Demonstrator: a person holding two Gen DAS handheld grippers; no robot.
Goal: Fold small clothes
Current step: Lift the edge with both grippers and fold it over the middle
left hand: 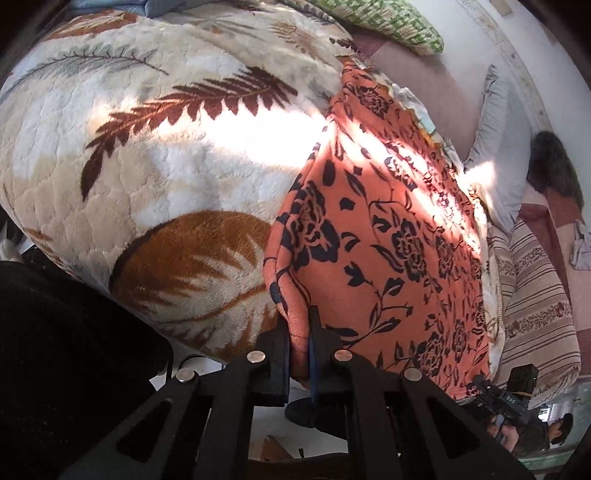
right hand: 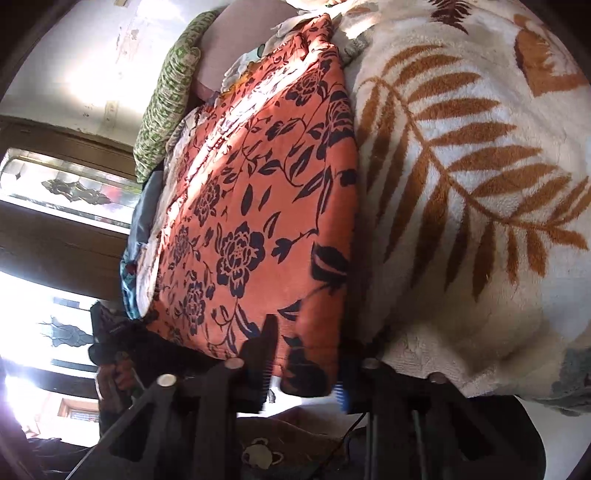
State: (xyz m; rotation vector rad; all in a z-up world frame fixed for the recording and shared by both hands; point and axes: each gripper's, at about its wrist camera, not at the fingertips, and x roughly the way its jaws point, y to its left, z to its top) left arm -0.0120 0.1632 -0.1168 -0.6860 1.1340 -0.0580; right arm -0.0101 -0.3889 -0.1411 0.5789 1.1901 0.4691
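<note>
- Orange floral cloth (left hand: 384, 229) spread flat on the bed, over a cream plush blanket with brown leaf print (left hand: 147, 155); in the left wrist view lying from 6 o'clock up toward 12 o'clock, blanket at 9 to 11 o'clock.
- Left hand-held gripper (left hand: 300, 332) at 6 o'clock, narrow, pinching the near corner fold of the cloth between both fingers.
- Right hand-held gripper (right hand: 308, 354) at 6 o'clock of its own view, fingers on either side of the other near corner (right hand: 306, 369), apparently gripping it; picture blurred there.
- Green patterned pillow (left hand: 388, 22) at 1 o'clock beyond the far end of the cloth.
- Striped cushion (left hand: 535, 302) at 4 o'clock, beside the cloth's edge.
</note>
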